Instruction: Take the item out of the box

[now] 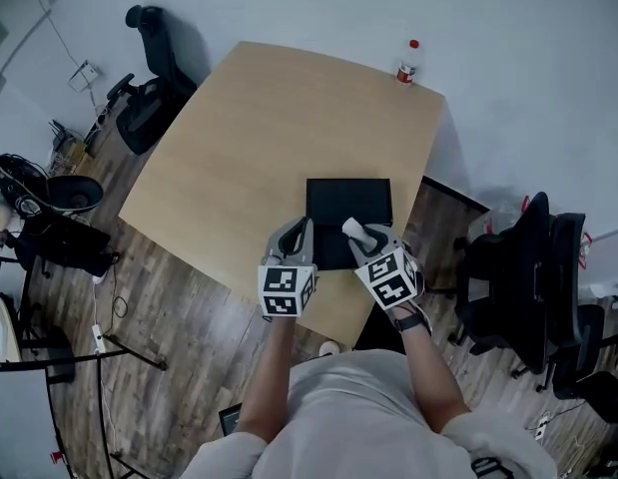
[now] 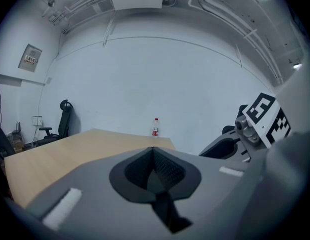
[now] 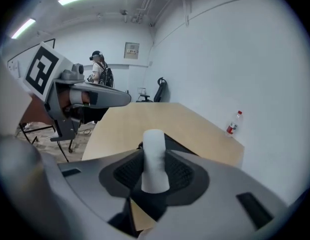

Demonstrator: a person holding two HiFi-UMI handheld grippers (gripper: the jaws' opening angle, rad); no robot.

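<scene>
Steadiness is counting: right gripper (image 3: 153,178) is clamping the tube (image 3: 155,144), needing a straight lift off the box (image 1: 333,203); left gripper (image 2: 153,156) clenched, empty.

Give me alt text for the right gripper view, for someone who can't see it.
The right gripper is clamped on a white tube. Just beyond it lies a black box on a tan table, with a bottle at the far corner.

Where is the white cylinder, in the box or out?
Out: the right gripper has its jaws clamped on the white cylinder, held above the black box.
</scene>
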